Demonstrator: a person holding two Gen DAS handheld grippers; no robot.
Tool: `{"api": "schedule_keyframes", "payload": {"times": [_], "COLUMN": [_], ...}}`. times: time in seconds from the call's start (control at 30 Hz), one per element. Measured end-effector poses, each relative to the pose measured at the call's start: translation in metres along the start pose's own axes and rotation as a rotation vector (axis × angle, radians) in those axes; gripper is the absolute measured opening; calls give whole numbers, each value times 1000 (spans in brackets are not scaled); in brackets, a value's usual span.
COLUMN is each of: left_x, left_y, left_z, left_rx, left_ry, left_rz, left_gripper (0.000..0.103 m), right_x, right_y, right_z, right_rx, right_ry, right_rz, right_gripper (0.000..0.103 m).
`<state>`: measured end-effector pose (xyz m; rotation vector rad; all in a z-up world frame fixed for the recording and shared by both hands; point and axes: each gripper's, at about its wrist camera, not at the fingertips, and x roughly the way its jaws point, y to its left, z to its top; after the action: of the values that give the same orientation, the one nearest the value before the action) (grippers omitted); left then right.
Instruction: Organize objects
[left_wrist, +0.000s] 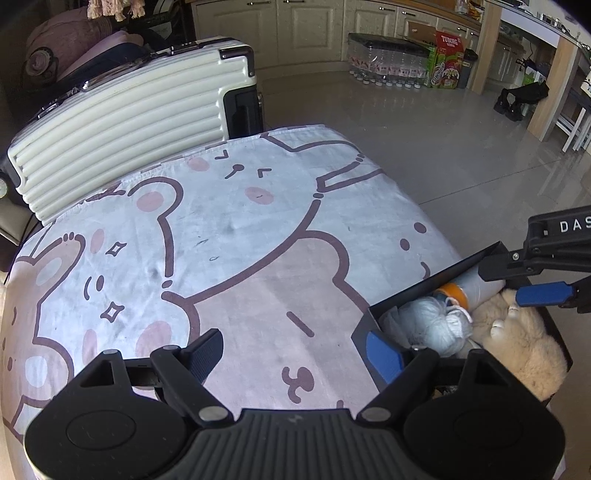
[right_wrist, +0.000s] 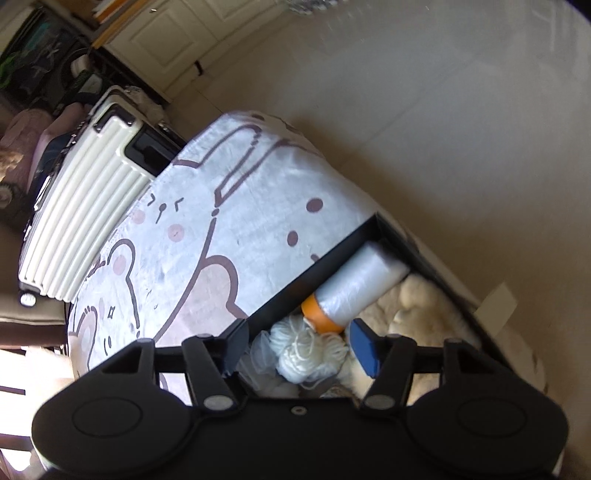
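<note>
The left wrist view takes in the cartoon-bear printed cloth (left_wrist: 229, 236) spread over the tabletop, one cream ribbed hard-shell suitcase (left_wrist: 122, 122) behind it, and a row of clear plastic bottles (left_wrist: 388, 70) on the floor far off. The left gripper (left_wrist: 299, 350) stands wide apart over the cloth, holding nothing. At the right edge sits one black open box (left_wrist: 373, 321), with the right gripper (left_wrist: 535, 284) above it.

The right wrist view looks straight into that box (right_wrist: 332, 254), showing one clear plastic film roll with an orange end (right_wrist: 354, 284), one ball of white yarn (right_wrist: 306, 350) and one cream plush toy (right_wrist: 424, 306). The right gripper (right_wrist: 299, 347) hovers over them, its jaws parted and gripping nothing.
</note>
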<state>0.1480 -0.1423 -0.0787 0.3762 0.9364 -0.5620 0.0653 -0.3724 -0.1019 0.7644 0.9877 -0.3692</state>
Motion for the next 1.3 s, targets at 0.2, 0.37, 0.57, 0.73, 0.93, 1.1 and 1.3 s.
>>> {"api": "schedule_keyframes", "payload": {"times": [0.2, 0.37, 0.57, 0.73, 0.93, 1.1, 1.3], "left_x": [-19, -41, -65, -82, -104, -120, -137], "left_y": [-6, -15, -25, -30, -36, -40, -43], "left_z": [-1, -3, -10, -16, -22, -27, -33], "left_rx": [-26, -40, -43, -53, -69, -93, -126], "left_ry": [-23, -51, -70, -82, -109, -132, -153], "left_rz": [20, 16, 16, 19, 36, 53, 59], "left_gripper": [93, 96, 97, 97, 99, 102, 103], "right_x": [-24, -49, -77, -100, -124, -140, -155], "right_y": [-1, -1, -3, -6, -12, -13, -16], "right_z": [-4, -10, -20, -30, -41, -52, -65], "right_rx": [-74, -165, -261, -313, -362, -416, -478], "right_ry": [-56, -124, -197, -254, -315, -353, -383], "right_rz": [7, 5, -10, -27, -44, -63, -100], "right_gripper": [74, 83, 89, 96, 99, 103, 103]}}
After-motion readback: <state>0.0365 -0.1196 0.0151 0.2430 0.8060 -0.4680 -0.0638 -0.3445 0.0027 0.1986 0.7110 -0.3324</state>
